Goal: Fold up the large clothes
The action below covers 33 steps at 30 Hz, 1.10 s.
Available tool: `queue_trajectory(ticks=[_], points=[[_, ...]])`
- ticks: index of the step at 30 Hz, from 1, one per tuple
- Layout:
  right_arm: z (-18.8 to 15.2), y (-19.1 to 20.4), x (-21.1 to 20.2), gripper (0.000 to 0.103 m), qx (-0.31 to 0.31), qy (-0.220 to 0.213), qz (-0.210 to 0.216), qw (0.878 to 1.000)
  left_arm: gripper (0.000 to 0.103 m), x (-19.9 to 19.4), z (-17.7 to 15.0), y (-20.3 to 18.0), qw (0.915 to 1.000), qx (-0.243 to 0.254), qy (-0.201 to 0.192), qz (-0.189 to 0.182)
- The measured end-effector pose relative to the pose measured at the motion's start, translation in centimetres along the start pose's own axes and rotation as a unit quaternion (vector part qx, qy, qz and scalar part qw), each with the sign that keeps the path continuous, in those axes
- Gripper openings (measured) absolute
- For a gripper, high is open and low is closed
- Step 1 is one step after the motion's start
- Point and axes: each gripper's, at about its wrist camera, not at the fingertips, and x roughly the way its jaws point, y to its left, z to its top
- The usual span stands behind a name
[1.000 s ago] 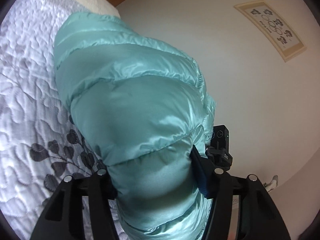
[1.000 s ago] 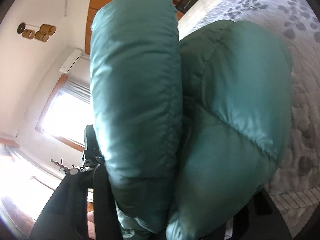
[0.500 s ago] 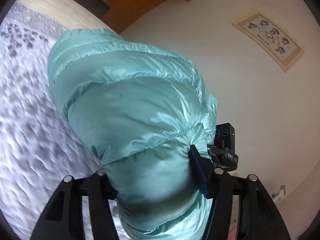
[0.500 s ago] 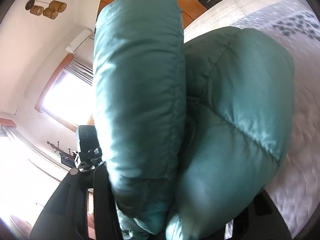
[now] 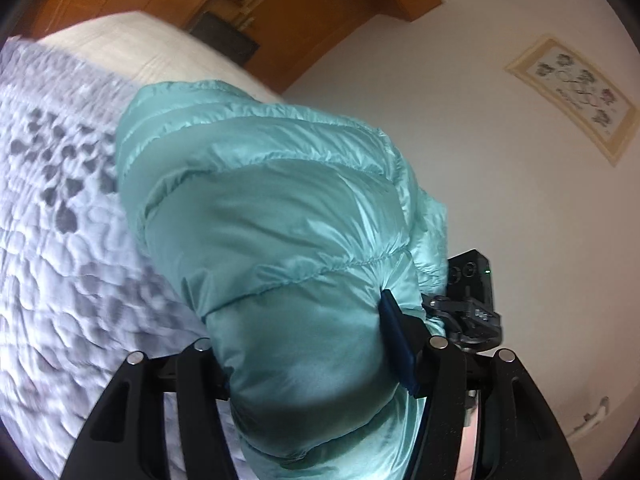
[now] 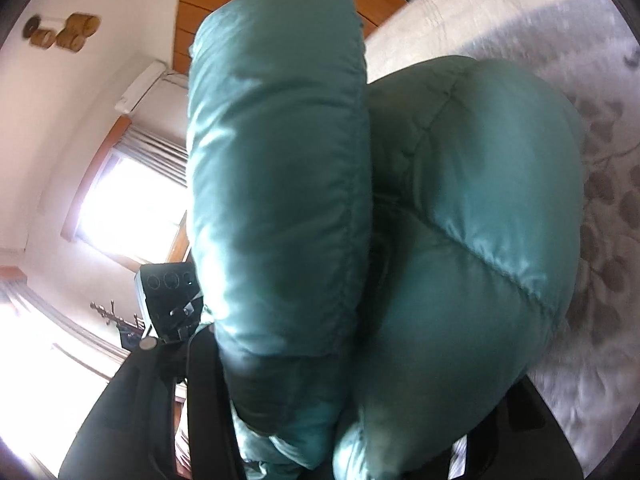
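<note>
- Both my hands have swung across the room since a second ago: in the left wrist view the wooden wardrobe (image 5: pixel 248 12) and the cream pillow end of the bed (image 5: pixel 132 44) have slid into sight, and the framed flower picture (image 5: pixel 576 96) has shifted towards the edge.
- My hold on the puffy teal quilted down jacket (image 5: pixel 280 232) looks the same as before, the same padded bulges filling each view.
- My left tongs (image 5: pixel 308 356) are pinching a thick padded roll of the jacket; the dark blue pad (image 5: pixel 394 340) presses into the shiny fabric.
- My right tongs (image 6: pixel 352 420) are clamped on a doubled bundle of the jacket, two fat lobes (image 6: pixel 280 168) rising side by side out of the grip.
- So the jacket hangs in the air between both tongs, above the lilac quilted bedspread with grey leaf print (image 5: pixel 60 240), which looks blurred with movement.
- I judge it light but bulky, soft and springy; the padding will puff back after any fold.
- Its glossy shell looks slippery, so a thin pinch could creep out.
- Best holds, I think, are stitched seams (image 5: pixel 332 264) or hems, where the filling is thinnest.
</note>
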Motion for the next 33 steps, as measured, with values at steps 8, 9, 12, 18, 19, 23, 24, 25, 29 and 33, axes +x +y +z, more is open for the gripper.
queue_trajectory(ticks=[8, 9, 12, 18, 19, 23, 24, 25, 29, 33], points=[[-1.0, -3.6, 2.6, 0.056, 0.034, 0.019, 0.005, 0.999, 0.077, 2.6, -2.1, 4.9, 0.9980, -0.039, 0.026, 0.042], [-1.1, -3.5, 2.6, 0.058, 0.035, 0.020, 0.001, 0.999, 0.079, 2.5, -2.2, 4.9, 0.9978, -0.037, 0.026, 0.048], [-0.8, -2.3, 2.7, 0.076, 0.022, 0.018, -0.036, 0.999, 0.085, 2.2, -1.8, 3.5, 0.9960, -0.039, 0.025, 0.077], [-1.8, -0.9, -0.6, 0.085, -0.002, -0.004, -0.091, 0.996, 0.088, -1.5, -2.2, 1.8, 0.9901, -0.065, 0.003, 0.124], [-2.2, -0.6, -1.3, 0.085, -0.008, -0.012, -0.107, 0.994, 0.088, -2.2, -2.6, 1.5, 0.9885, -0.067, -0.003, 0.136], [-4.5, 1.9, -4.2, 0.076, -0.045, -0.047, -0.164, 0.984, 0.088, -5.6, -5.0, -0.6, 0.9825, -0.059, -0.035, 0.173], [-5.3, 2.9, -4.7, 0.070, -0.061, -0.053, -0.163, 0.983, 0.088, -6.1, -5.6, -1.4, 0.9820, -0.053, -0.039, 0.177], [-6.0, 3.9, -4.7, 0.066, -0.076, -0.052, -0.154, 0.984, 0.088, -6.5, -6.2, -2.3, 0.9811, -0.046, -0.044, 0.183], [-8.1, 6.2, -5.2, 0.045, -0.125, -0.028, -0.131, 0.983, 0.088, -6.2, -7.4, -5.9, 0.9762, -0.014, -0.056, 0.209], [-9.2, 8.6, -3.4, 0.031, -0.154, -0.003, -0.122, 0.980, 0.088, -4.9, -7.4, -7.3, 0.9719, 0.009, -0.048, 0.230]])
